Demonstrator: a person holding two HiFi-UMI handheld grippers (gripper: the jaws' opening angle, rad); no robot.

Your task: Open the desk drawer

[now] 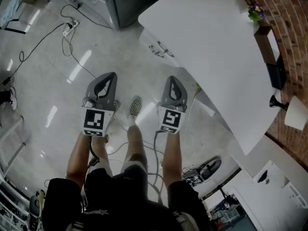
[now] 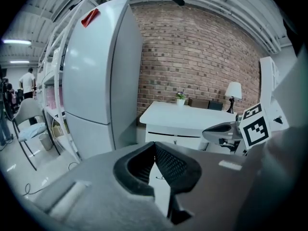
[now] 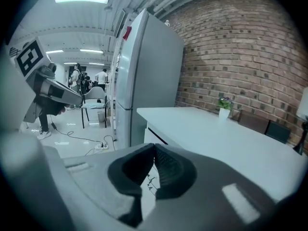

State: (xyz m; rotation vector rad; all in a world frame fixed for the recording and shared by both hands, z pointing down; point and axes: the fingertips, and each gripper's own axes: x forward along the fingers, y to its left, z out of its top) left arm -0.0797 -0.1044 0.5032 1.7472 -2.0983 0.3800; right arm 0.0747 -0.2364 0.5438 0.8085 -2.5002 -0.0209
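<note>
Status: approach stage, drawer not yet touched.

- **Left gripper** (image 2: 155,147): jaws closed tip to tip, nothing between them.
- **Right gripper** (image 3: 154,149): likewise closed and empty.
- **Location:** the desk (image 1: 216,52) stands to the far right of the person, well apart from both grippers. Its drawer (image 1: 159,46) sits under the tabletop at the desk's far-left end.
- **Recommendation:** bring 1 gripper level with a handle (image 1: 165,49) and part its jaws before arrival. Close squarely on the bar, then pull straight out without sideways drag.
- **Condition:** the drawer front is white, flush and shut, with small metal handles. The number of drawers cannot be told.
</note>
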